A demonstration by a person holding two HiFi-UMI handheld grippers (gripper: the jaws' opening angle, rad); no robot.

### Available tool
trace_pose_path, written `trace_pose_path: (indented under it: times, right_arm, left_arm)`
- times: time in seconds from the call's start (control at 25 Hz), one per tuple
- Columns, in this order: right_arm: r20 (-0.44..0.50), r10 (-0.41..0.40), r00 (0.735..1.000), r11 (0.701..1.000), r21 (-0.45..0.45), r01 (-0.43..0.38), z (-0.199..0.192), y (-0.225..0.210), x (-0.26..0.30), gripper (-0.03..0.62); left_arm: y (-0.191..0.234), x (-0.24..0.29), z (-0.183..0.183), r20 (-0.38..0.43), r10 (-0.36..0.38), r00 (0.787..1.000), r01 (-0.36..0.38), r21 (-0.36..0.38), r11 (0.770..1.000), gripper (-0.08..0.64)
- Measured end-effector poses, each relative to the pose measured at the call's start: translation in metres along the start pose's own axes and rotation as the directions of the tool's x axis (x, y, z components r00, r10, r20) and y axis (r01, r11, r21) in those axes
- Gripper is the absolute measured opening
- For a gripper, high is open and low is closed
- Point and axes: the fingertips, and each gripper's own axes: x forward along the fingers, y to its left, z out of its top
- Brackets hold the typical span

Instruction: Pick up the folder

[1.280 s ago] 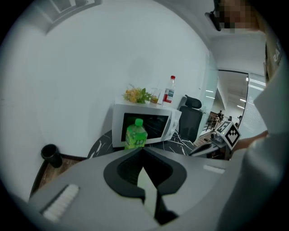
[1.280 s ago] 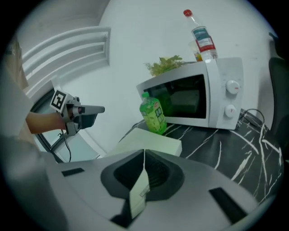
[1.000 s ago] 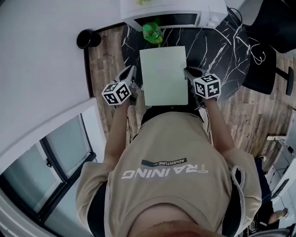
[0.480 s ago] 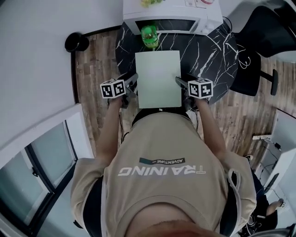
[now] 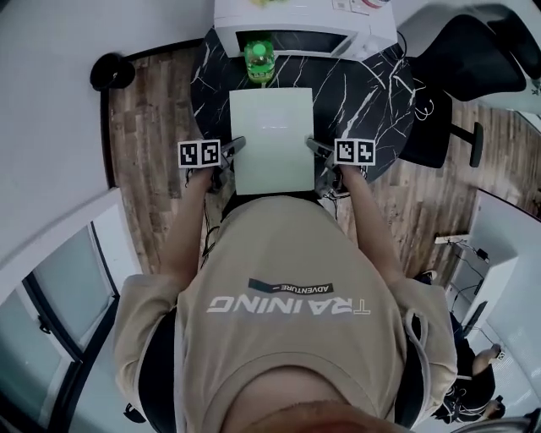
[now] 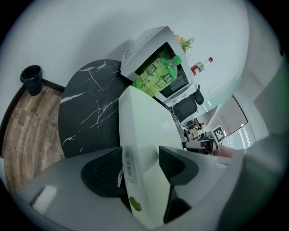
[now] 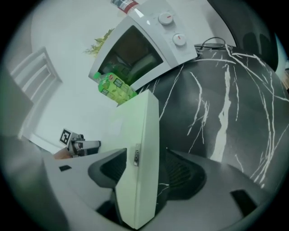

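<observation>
The pale green folder lies flat over the near part of the black marble table. My left gripper is at its left edge and my right gripper at its right edge. In the left gripper view the folder's edge runs between the jaws of the left gripper, which are opening. The right gripper is also opening around the folder's other edge, with a dark gap showing beside one pad. Neither gripper's pads press on the folder.
A white microwave stands at the table's far side with a green bottle in front of it, just beyond the folder. A black chair is at the right, and a black bin sits on the wooden floor at the left.
Both grippers have come down with the folder towards the table. Their jaws, shut on its side edges before, now stand apart.
</observation>
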Motion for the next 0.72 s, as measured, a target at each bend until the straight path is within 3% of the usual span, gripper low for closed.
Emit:
trace_pose_path:
  times: [0.16,0.36,0.72]
  right_arm:
    - [-0.023,0.01,1.0,0.999,0.032,-0.009,0.002,-0.005,0.011,0.238]
    - [-0.082,0.135,0.987,0.985,0.115,-0.125,-0.004,0.006,0.028,0.252]
    - [-0.188,0.17,0.967,0.984,0.074,-0.159,-0.007,0.012,0.043,0.295]
  left_arm:
    - [0.001,0.006,0.0,-0.023,-0.024,0.999,0.023,-0.04,0.999,0.235]
    - [0.003,0.009,-0.003,-0.048,-0.082,0.995,0.076,-0.121,0.99,0.239]
    - [0.006,0.023,-0.006,-0.108,-0.153,0.982,0.127,-0.218,0.968,0.287]
